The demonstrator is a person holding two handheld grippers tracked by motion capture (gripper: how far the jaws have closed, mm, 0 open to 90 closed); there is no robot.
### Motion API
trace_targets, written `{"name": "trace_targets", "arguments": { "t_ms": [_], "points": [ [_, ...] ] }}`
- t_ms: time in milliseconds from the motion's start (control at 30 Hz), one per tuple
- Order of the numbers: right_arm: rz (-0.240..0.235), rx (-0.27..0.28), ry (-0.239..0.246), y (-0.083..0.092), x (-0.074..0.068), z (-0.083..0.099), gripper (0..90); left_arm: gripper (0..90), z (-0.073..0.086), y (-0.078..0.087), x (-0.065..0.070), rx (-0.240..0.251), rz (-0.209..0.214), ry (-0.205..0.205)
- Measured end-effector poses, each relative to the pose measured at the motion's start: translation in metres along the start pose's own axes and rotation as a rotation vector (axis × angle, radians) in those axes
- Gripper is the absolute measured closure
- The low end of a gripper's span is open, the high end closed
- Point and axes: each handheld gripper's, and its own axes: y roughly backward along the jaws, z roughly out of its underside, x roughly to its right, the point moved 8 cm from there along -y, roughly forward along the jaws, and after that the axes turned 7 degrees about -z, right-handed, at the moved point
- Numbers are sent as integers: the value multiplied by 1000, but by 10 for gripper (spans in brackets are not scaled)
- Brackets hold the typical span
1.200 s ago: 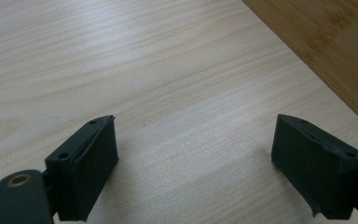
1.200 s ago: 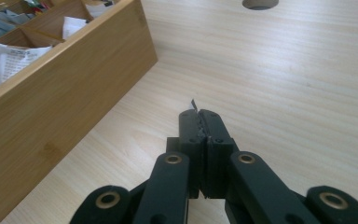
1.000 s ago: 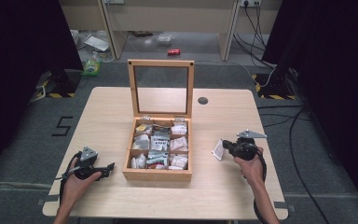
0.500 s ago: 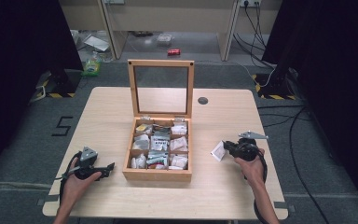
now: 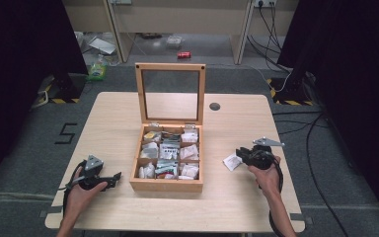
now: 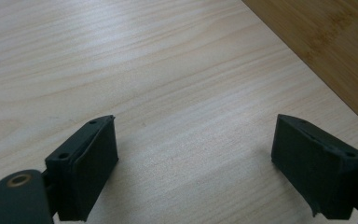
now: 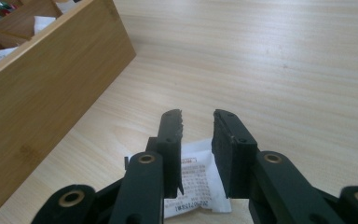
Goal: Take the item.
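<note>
So the wooden compartment box (image 5: 166, 183) sits mid-table with its lid up, left gripper (image 5: 113, 179) idle and spread wide beside it. The white sachet (image 5: 232, 161) lies flat right of the box, under the right gripper (image 7: 196, 122), whose jaws are slightly parted, gripping nothing.

I see a pale wooden table (image 5: 128, 123) carrying an open wooden box (image 5: 167, 183) at its middle. A white sachet (image 5: 232, 161) lies flat just right of the box, and a dark round spot (image 5: 215, 106) marks the far side.
</note>
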Motion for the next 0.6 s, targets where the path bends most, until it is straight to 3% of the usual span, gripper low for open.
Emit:
{"name": "trace_targets", "arguments": {
  "t_ms": [267,600],
  "points": [
    [-19,11,13,0,-7,-6,653,137,0,0,0,-1,0,-1],
    [-41,15,-16,-1,-11,-8,544,137,0,0,0,0,0,0]
  ]
}}
